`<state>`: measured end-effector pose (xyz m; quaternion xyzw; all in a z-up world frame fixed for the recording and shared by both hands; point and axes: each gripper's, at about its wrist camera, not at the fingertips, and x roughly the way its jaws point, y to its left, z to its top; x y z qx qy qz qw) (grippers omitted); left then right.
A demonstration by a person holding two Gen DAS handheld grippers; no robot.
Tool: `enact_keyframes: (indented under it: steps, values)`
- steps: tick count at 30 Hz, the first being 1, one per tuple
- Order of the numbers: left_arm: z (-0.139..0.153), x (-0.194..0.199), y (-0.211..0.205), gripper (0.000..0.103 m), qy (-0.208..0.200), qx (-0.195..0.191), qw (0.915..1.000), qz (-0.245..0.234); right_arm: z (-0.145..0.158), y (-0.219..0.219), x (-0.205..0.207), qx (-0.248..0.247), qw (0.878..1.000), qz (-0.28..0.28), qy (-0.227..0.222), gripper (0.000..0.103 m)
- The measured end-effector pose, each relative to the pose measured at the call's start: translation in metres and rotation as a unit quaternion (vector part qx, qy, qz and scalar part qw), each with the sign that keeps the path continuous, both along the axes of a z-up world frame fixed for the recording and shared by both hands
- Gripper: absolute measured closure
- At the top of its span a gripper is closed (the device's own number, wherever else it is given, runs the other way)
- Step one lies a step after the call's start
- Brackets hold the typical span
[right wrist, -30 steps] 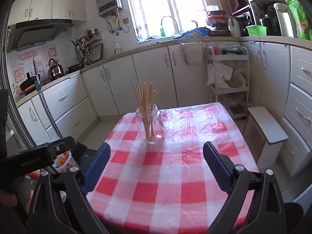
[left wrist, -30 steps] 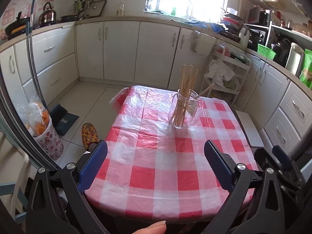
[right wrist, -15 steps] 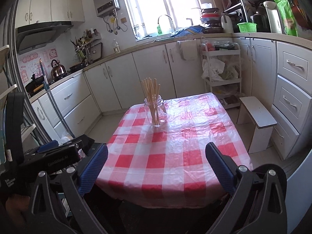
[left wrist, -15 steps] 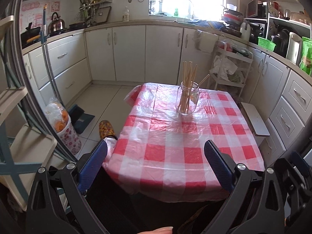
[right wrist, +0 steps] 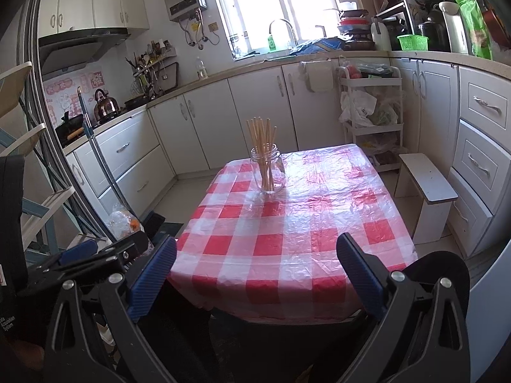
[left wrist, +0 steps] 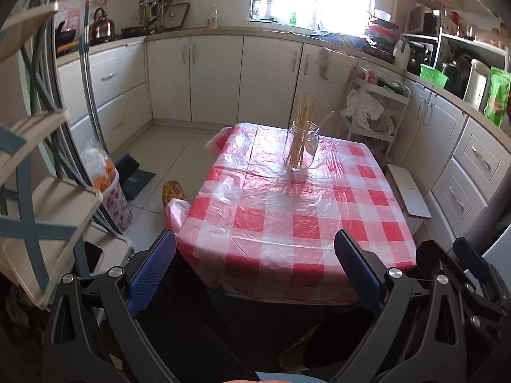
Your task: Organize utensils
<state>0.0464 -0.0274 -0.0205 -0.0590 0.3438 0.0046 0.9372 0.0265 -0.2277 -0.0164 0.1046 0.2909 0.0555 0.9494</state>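
Observation:
A clear glass jar [left wrist: 300, 150] holding several wooden chopsticks [left wrist: 304, 118] stands upright on the far part of a table with a red-and-white checked cloth [left wrist: 287, 223]. The jar also shows in the right wrist view [right wrist: 267, 174] with the chopsticks [right wrist: 263, 140]. My left gripper [left wrist: 255, 269] is open and empty, held back from the table's near edge. My right gripper [right wrist: 255, 273] is open and empty, also short of the near edge of the table [right wrist: 287, 242]. The left gripper's body shows in the right wrist view [right wrist: 83, 255] at lower left.
White kitchen cabinets [right wrist: 223, 111] run along the back and right. A small white stool [right wrist: 426, 188] stands right of the table. A bin with orange contents [left wrist: 105, 185] and a slipper [left wrist: 174, 193] lie on the floor at left. A shelf rack [left wrist: 35, 175] is at far left.
Both grippers have pulled back and away from the table; the jar and table look smaller and farther. Both stay open and empty.

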Motion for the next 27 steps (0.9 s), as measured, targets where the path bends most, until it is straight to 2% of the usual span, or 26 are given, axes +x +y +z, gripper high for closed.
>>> enact_keyframes:
  steps: [7,27]
  values:
    - [-0.0009,-0.0016,-0.0027,0.008,-0.001,0.017,0.9998,0.008,0.0029,0.0026,-0.0058,-0.005,1.000,-0.006,-0.009,0.007]
    - [-0.0037,0.0015,-0.0004,0.008,0.005,0.019,0.9997,0.015,0.0002,0.0044,-0.0109,-0.016,1.000,-0.013,-0.002,0.007]
